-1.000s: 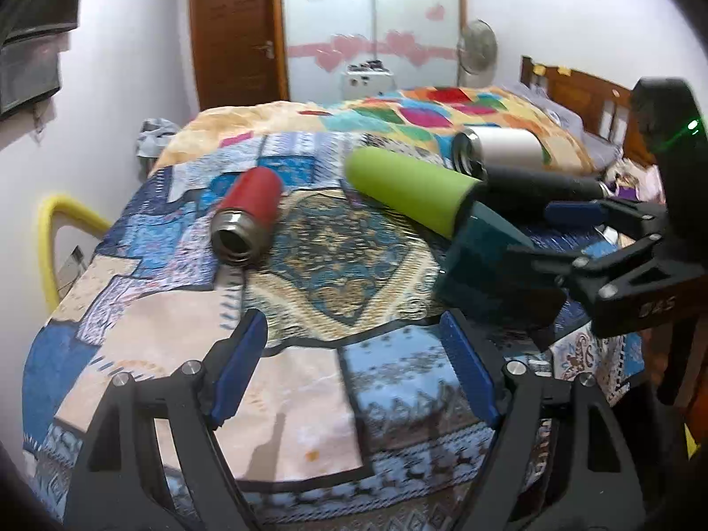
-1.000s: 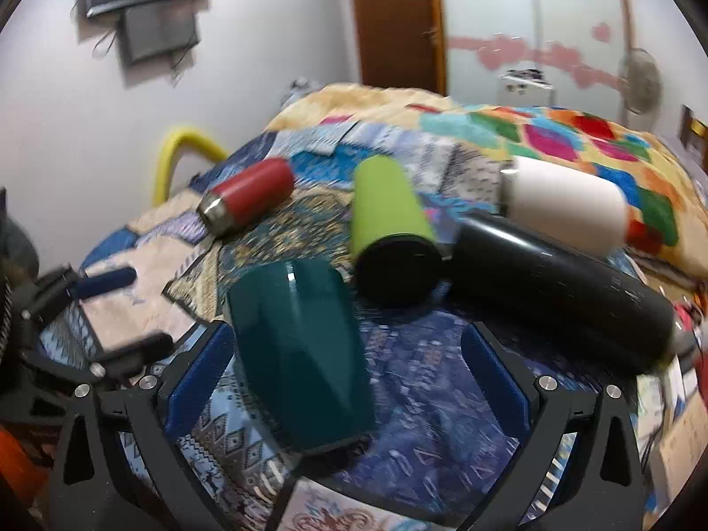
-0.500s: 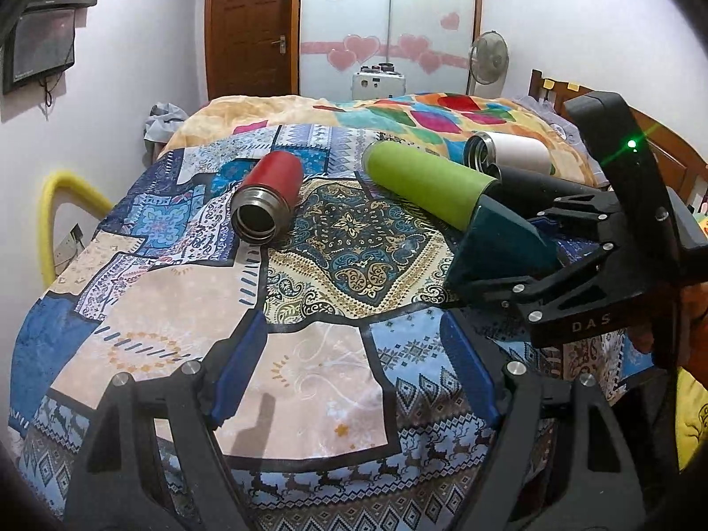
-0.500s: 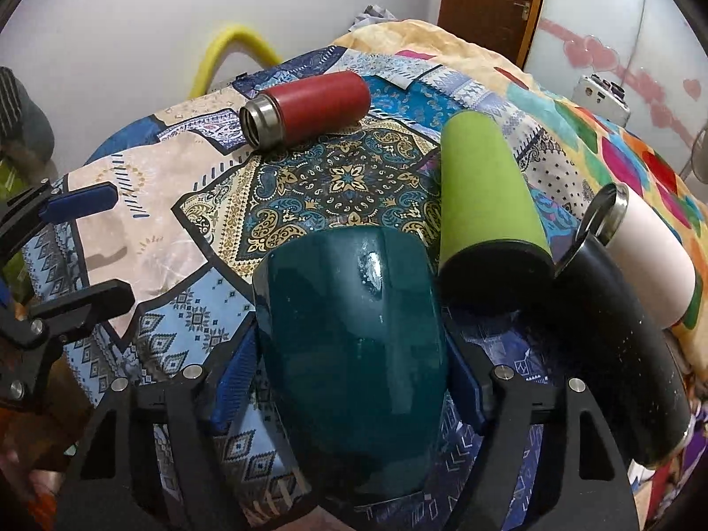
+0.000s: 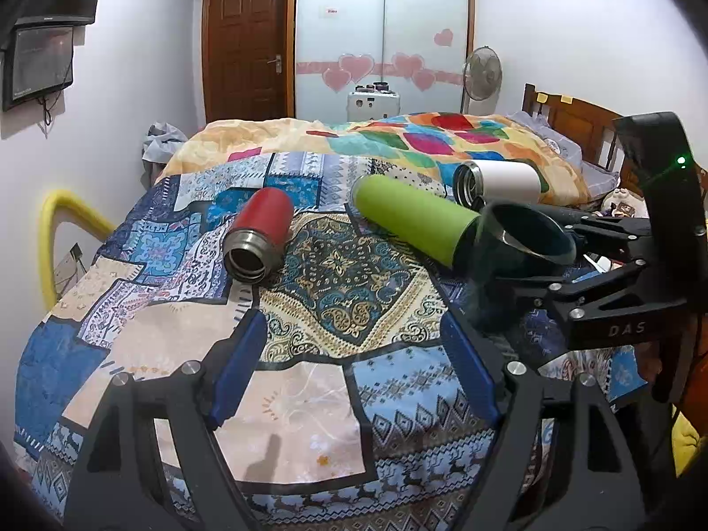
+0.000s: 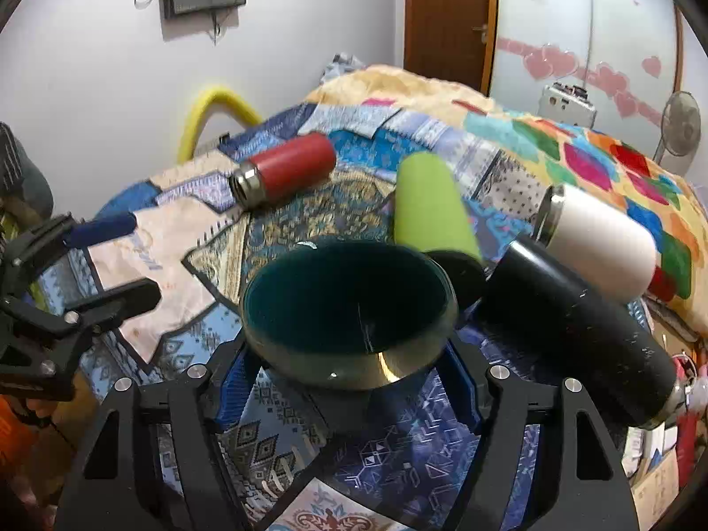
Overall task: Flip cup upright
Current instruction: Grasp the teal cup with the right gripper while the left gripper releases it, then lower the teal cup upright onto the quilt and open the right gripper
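Observation:
A dark teal cup (image 6: 349, 309) is held between the blue pads of my right gripper (image 6: 349, 376), which is shut on it. Its open mouth faces up and toward the camera. In the left wrist view the cup (image 5: 517, 243) shows at the right, tilted, mouth up, above the bed and held by my right gripper (image 5: 575, 274). My left gripper (image 5: 354, 349) is open and empty over the patchwork bedspread (image 5: 309, 389) near the bed's front edge. It also shows at the left in the right wrist view (image 6: 106, 256).
Several flasks lie on their sides on the bed: a red one (image 5: 261, 234), a lime green one (image 5: 411, 217), a white one (image 5: 500, 181) and a black one (image 6: 575, 332). A yellow rail (image 5: 48, 239) stands at the left bed edge. A wooden headboard (image 5: 575, 128) is at the right.
My right gripper closed on the teal cup, lifted it and turned it from mouth down to mouth up. My left gripper stayed open in about the same place.

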The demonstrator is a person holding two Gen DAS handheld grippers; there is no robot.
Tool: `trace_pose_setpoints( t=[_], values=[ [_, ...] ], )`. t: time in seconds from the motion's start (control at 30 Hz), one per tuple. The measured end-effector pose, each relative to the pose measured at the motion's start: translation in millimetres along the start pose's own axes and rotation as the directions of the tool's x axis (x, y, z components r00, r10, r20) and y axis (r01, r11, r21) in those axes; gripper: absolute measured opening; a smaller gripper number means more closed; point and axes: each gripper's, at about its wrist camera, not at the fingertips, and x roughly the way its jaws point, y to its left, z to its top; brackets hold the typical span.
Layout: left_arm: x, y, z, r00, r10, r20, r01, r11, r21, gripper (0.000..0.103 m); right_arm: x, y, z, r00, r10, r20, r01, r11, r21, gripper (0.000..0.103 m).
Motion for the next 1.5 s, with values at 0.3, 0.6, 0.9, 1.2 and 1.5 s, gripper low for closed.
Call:
trace_pose_setpoints(
  t=[0.3, 0.6, 0.9, 1.2, 1.5],
  values=[
    [-1, -2, 6, 1.000, -0.005, 0.014, 0.005, 1.000, -0.015, 0.083, -1, 0, 3, 0.999, 0.007, 0.047, -0.007, 1.000, 0.003, 0.069],
    [3, -8, 4, 1.000, -0.007, 0.012, 0.007, 1.000, 0.004, 0.084, 10, 0, -12, 1.000, 0.011, 0.029, -0.012, 1.000, 0.022, 0.069],
    [5, -9, 3, 1.000, -0.012, 0.009, 0.012, 1.000, -0.003, 0.086, 9, 0, -16, 0.998, 0.007, 0.058, -0.009, 0.999, 0.032, 0.070],
    [-2, -14, 5, 1.000, -0.015, 0.018, 0.015, 1.000, -0.008, 0.087, 0, 2, -23, 0.998, -0.010, 0.067, 0.007, 0.999, 0.051, 0.075],
    [-45, -29, 17, 0.994, -0.015, 0.105, 0.016, 1.000, -0.007, 0.087, -78, 6, -26, 0.970, -0.086, 0.226, 0.067, 0.994, 0.088, 0.076]
  ],
)
